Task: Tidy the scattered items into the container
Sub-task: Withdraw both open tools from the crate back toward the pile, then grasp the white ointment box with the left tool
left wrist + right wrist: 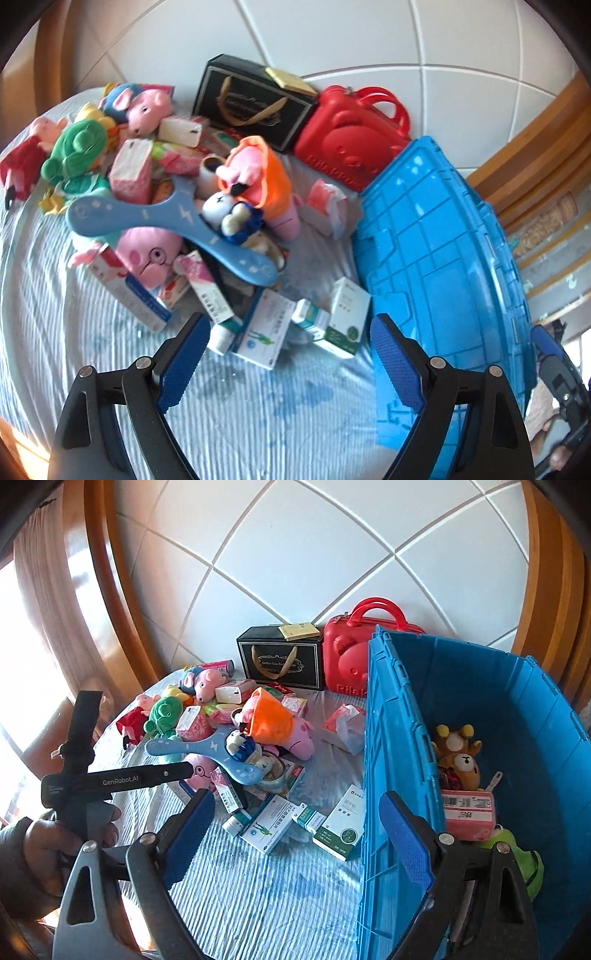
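Note:
Plush toys, small cartons and a blue slingshot-shaped toy (166,218) lie heaped on a striped bedsheet (258,413). Left of the heap's near edge stands the blue crate (480,686), which holds a brown plush (458,760), a pink pack (467,814) and a green toy (524,860). My left gripper (288,332) is open above the sheet, with white medicine boxes (258,332) just beyond its tips. My right gripper (297,805) is open too, hovering over the crate's left wall (388,738) without touching it. Neither holds anything.
A red carry case (351,136) and a black gift box (251,99) stand against the white padded headboard behind the heap. A crumpled tissue pack (343,727) lies near the crate. A hand (55,842) grips the left tool at the left. Wooden frame borders both sides.

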Motion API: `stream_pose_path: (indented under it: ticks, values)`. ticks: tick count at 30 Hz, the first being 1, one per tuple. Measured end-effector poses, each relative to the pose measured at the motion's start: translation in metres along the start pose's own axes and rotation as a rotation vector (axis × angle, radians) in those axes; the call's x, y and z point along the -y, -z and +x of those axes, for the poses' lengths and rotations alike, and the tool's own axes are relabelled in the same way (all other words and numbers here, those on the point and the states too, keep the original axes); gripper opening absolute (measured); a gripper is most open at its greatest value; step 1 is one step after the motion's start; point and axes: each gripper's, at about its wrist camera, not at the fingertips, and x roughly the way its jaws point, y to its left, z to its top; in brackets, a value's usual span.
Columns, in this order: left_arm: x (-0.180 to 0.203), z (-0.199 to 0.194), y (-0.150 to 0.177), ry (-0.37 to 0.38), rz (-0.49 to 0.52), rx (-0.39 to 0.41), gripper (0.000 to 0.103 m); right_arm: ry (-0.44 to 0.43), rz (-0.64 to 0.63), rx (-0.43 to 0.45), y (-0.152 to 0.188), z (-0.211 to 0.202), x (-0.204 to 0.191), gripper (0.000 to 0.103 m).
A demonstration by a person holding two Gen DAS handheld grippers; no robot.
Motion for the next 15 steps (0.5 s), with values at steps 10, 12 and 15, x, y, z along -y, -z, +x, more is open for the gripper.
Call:
stream_pose_path:
  ticks: [10, 12, 15]
  values:
    - [-0.115, 0.031, 0.011, -0.109, -0.254, -0.008, 0.089, 0.018, -0.012, -0.101, 0.011, 0.04, -0.029, 0.091]
    - [-0.137, 0.042, 0.014, -0.128, -0.302, -0.005, 0.089, 0.033, -0.021, -0.123, 0.016, 0.051, -0.033, 0.091]
    - [-0.164, 0.063, 0.016, -0.157, -0.367, -0.025, 0.089, 0.042, -0.019, -0.167, 0.025, 0.067, -0.037, 0.091]
